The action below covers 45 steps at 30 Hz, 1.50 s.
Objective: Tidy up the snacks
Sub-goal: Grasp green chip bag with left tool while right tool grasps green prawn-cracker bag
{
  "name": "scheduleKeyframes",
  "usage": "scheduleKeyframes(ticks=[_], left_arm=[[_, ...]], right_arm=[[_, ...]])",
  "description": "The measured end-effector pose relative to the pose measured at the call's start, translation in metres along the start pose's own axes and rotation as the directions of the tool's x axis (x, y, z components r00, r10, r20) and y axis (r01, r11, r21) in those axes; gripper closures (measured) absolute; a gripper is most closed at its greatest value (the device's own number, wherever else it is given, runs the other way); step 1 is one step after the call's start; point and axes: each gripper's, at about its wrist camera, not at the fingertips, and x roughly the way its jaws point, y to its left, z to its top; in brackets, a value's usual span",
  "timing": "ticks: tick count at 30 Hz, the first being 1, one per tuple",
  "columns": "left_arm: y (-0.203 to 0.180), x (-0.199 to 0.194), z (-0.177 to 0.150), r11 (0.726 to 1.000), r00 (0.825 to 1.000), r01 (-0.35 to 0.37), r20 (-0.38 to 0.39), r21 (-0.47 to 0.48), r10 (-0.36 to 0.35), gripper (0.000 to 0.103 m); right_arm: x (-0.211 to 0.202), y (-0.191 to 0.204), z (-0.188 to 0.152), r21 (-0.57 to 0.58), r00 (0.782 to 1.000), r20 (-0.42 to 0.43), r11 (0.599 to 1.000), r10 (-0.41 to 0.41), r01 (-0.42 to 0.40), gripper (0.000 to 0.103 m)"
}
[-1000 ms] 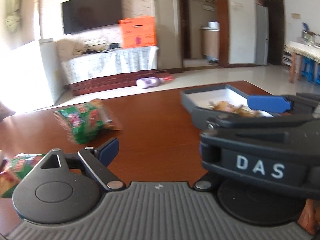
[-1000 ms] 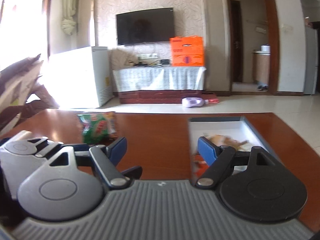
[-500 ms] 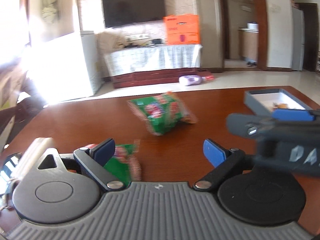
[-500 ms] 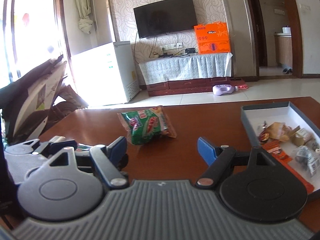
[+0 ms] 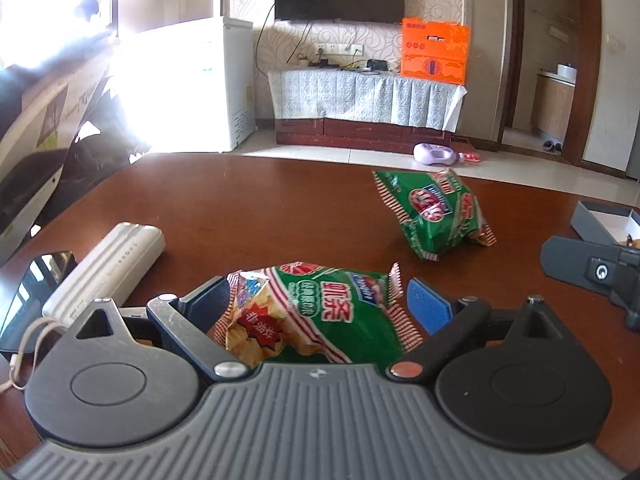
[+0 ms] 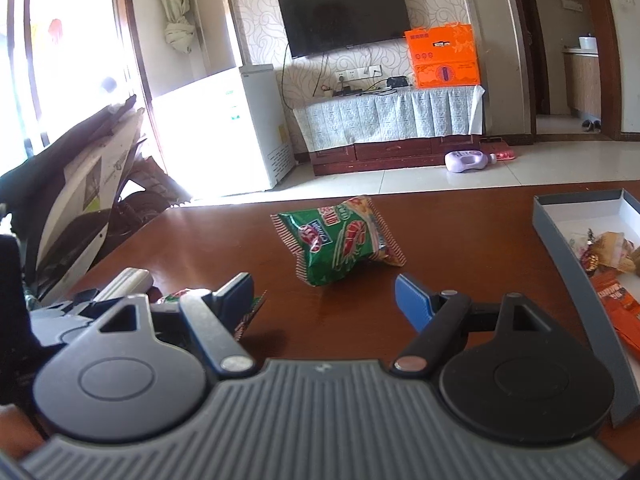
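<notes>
Snack bag (image 5: pixel 320 316), crinkly green foil printed in red, on the dark wooden table (image 5: pixel 240 208) between the wide-open pads of the left gripper (image 5: pixel 316 304) in the left wrist view, not yet pinched: best closed gently across the middle. Second green bag (image 6: pixel 340 240) ahead of the spread, empty right gripper (image 6: pixel 324 292) in the right wrist view, grey snack-filled box (image 6: pixel 568 248) to its right as likely destination.

A: Where are the green crisp bags?
B: One green bag (image 5: pixel 320 316) lies flat, well left of the grey box (image 6: pixel 568 248); the other green bag (image 6: pixel 340 240) sits crumpled, nearer it.
</notes>
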Motion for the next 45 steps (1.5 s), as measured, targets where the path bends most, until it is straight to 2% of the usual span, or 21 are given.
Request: scheduleKeyframes(ticks=[6,12,17,24,30,33,37,38,45], left_arm=[[0.01,0.016,0.0,1.0,1.0,0.002,-0.025,-0.029,-0.003,0.006],[0.012,0.027,-0.003,1.0,1.0,0.007,-0.024,-0.02,-0.007,0.006],[0.006,0.032,-0.006,1.0,1.0,0.012,-0.022,0.023,-0.011,0.013],[0.007,0.035,-0.005,0.999,0.999,0.034,-0.021,0.014,-0.033,0.023],[-0.006,0.043,-0.003,0.997,0.999,0.049,-0.011,0.052,-0.048,0.023],[-0.01,0.047,-0.001,0.997,0.998,0.061,-0.016,0.055,-0.061,0.022],[-0.01,0.052,0.002,0.996,0.997,0.075,-0.022,0.049,-0.074,0.022],[-0.008,0.053,0.002,0.996,0.997,0.078,-0.023,0.044,-0.077,0.022],[-0.002,0.054,0.003,0.995,0.995,0.093,-0.032,0.024,-0.092,0.022]], right_arm=[[0.018,0.01,-0.001,-0.027,1.0,-0.027,1.0,0.009,-0.01,0.024],[0.035,0.017,0.0,-0.049,0.999,-0.043,0.999,0.009,-0.011,0.024],[0.051,0.02,0.007,-0.078,0.999,-0.043,0.997,-0.009,0.006,0.024],[0.082,0.022,0.019,-0.102,0.998,-0.045,0.994,-0.05,0.045,0.023],[0.122,0.025,0.026,-0.166,0.99,-0.084,0.981,-0.112,0.097,0.023],[0.14,0.024,0.027,-0.195,0.985,-0.084,0.972,-0.151,0.132,0.023],[0.167,0.02,0.025,-0.212,0.975,-0.125,0.965,-0.182,0.153,0.022],[0.172,0.02,0.024,-0.213,0.975,-0.125,0.965,-0.185,0.156,0.019],[0.201,0.022,0.023,-0.23,0.967,-0.166,0.961,-0.192,0.151,0.019]])
